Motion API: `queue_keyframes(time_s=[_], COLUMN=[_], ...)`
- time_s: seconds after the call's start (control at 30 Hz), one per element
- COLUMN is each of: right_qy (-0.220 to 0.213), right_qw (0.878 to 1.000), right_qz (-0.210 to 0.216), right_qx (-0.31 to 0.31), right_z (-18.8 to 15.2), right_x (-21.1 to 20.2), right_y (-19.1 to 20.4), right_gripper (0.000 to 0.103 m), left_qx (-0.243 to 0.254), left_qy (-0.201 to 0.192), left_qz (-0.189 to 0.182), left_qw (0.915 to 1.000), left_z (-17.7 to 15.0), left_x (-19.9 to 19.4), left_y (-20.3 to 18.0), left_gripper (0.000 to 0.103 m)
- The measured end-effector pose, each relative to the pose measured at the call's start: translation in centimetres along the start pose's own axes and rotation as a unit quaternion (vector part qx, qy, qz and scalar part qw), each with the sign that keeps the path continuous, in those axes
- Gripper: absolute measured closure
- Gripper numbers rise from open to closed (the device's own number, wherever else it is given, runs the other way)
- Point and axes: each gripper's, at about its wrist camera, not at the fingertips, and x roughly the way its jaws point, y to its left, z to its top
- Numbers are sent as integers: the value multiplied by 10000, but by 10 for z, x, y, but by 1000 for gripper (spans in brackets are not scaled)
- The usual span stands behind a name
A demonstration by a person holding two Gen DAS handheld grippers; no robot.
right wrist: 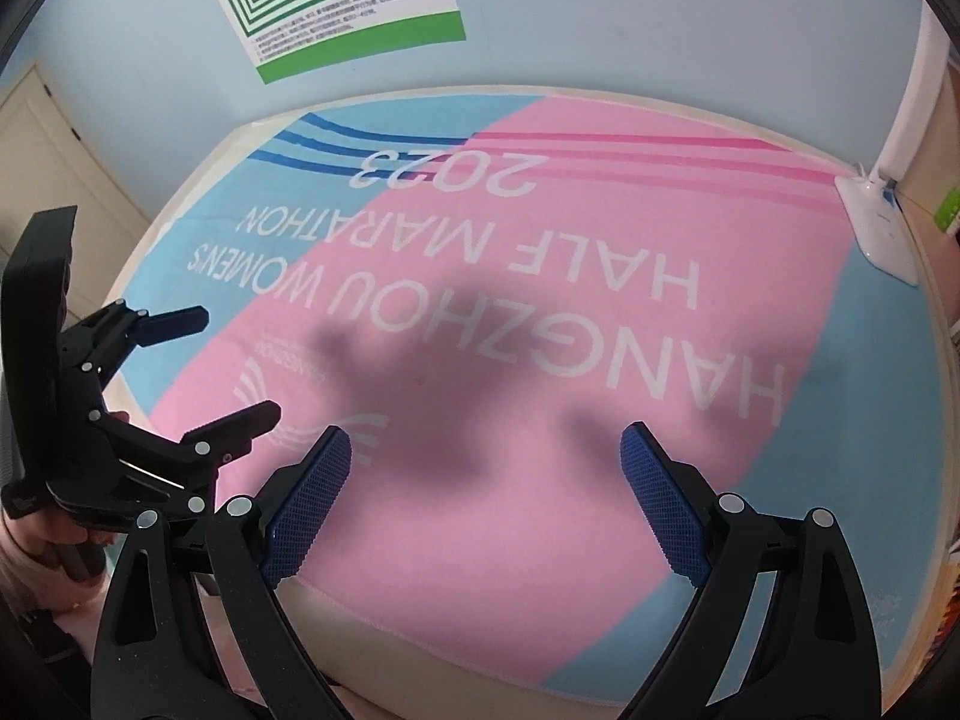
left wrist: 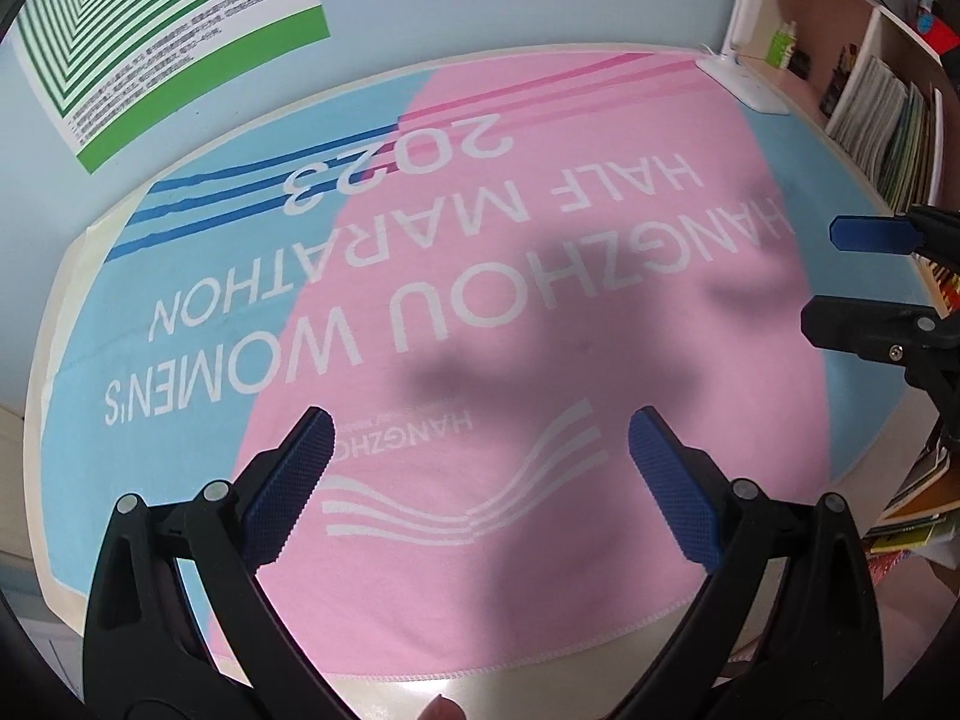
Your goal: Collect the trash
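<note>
No trash shows in either view. My left gripper (left wrist: 480, 438) is open and empty, held above the near part of a pink and blue marathon towel (left wrist: 540, 276) that covers the table. My right gripper (right wrist: 486, 450) is open and empty above the same towel (right wrist: 600, 252). The right gripper also shows at the right edge of the left wrist view (left wrist: 840, 276), jaws apart. The left gripper shows at the left of the right wrist view (right wrist: 237, 363), jaws apart, held by a hand.
A white lamp base (left wrist: 744, 84) stands at the towel's far right corner; it also shows in the right wrist view (right wrist: 882, 228). A bookshelf (left wrist: 888, 114) with books is on the right. A green striped poster (right wrist: 342, 6) hangs on the blue wall behind.
</note>
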Motion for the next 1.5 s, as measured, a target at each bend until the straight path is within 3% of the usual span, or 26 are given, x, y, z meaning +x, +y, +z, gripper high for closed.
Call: queue_keyframes(time_s=[0.73,1.5], right_qy=[-19,-84], right_qw=[9998,9998], right_qz=[90,101], right_qx=[-152,-154], right_z=[20,25], right_x=[13,15], right_y=[10,6], right_gripper=[13,12], left_qx=[-302,-267], left_qy=[-96,0], left_qz=[224,119], left_qw=[9992,9996], left_z=[10,11], left_x=[6,12], left_y=[20,21], left_gripper=[7,7])
